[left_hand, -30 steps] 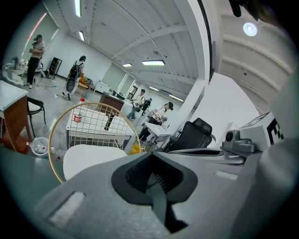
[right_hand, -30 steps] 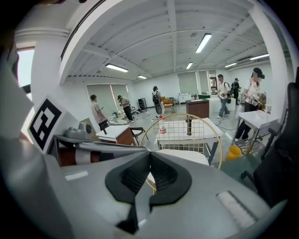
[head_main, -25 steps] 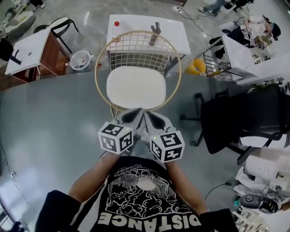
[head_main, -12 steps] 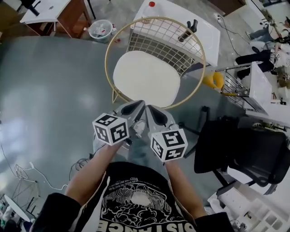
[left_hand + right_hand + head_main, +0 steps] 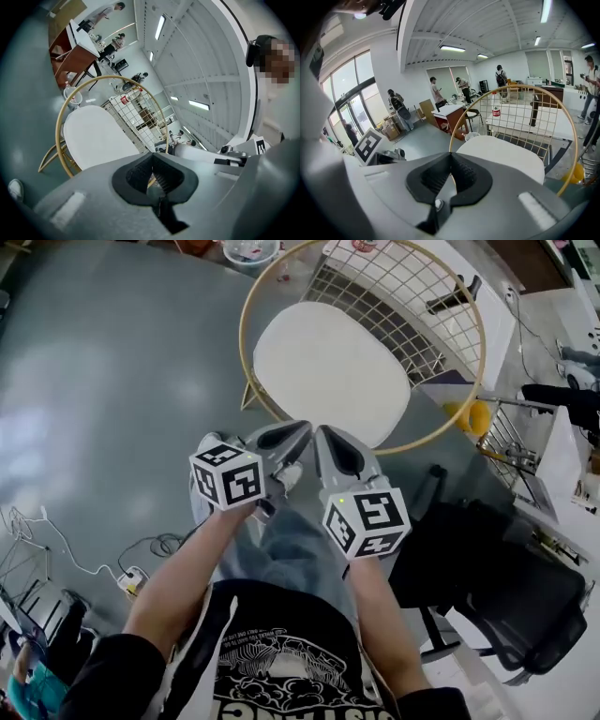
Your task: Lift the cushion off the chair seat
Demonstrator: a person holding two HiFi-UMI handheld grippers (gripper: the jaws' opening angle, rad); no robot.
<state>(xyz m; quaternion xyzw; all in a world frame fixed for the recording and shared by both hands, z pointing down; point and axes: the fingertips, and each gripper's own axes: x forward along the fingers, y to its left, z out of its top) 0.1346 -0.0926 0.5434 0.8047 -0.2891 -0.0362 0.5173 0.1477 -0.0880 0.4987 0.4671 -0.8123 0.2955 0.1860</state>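
Note:
A white cushion (image 5: 328, 371) lies on the seat of a chair with a gold ring frame (image 5: 246, 352) and a wire-grid back. Both grippers are held side by side just in front of the chair's near rim, apart from the cushion. My left gripper (image 5: 298, 430) is shut with nothing in it, and my right gripper (image 5: 324, 435) beside it looks shut and empty too. In the left gripper view the cushion (image 5: 96, 138) shows beyond the closed jaws (image 5: 151, 158). The right gripper view has the cushion (image 5: 501, 152) past its jaws (image 5: 450, 157).
A black office chair (image 5: 506, 587) stands close on the right. A white table (image 5: 492, 315) is behind the gold chair, with a yellow object (image 5: 474, 416) and a wire rack (image 5: 516, 451) to the right. A cable and power strip (image 5: 131, 577) lie on the grey floor at left. People stand far off.
Both grippers have sunk toward the chair's front rim, staying shut and side by side; the left one has rolled. The head view has swung, so the chair now sits upper right.

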